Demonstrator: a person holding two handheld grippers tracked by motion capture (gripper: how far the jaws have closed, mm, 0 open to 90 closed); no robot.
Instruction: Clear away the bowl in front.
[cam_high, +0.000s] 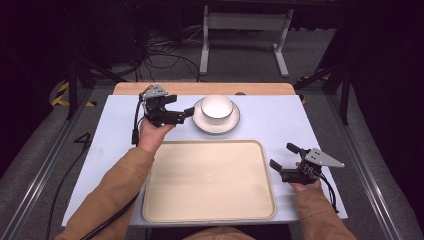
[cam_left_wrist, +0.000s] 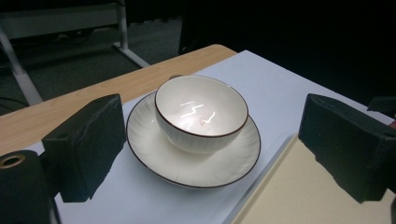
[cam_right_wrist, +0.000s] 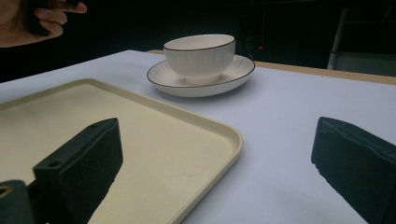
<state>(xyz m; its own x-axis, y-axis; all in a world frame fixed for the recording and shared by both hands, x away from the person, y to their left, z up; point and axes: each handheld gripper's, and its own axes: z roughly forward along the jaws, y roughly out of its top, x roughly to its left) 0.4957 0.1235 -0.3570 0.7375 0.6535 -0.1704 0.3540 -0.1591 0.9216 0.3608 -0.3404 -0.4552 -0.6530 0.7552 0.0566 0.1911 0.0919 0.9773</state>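
A white bowl (cam_high: 216, 106) with a dark rim sits on a white plate (cam_high: 202, 121) at the far middle of the table; the bowl (cam_left_wrist: 201, 112) and plate (cam_left_wrist: 154, 149) lie ahead of my left jaws, and the bowl (cam_right_wrist: 200, 56) stands beyond the tray in the right gripper view. My left gripper (cam_high: 186, 113) is open just left of the plate, jaws spread wide and apart from it. A large beige tray (cam_high: 209, 181) lies empty at the front. My right gripper (cam_high: 281, 156) is open beside the tray's right edge, holding nothing.
The table top (cam_high: 280, 120) is pale blue-white with a wooden strip (cam_high: 200, 88) along its far edge. Cables and a white frame stand (cam_high: 245, 35) occupy the floor beyond. Black tripod legs (cam_high: 75, 80) flank the table's left and right.
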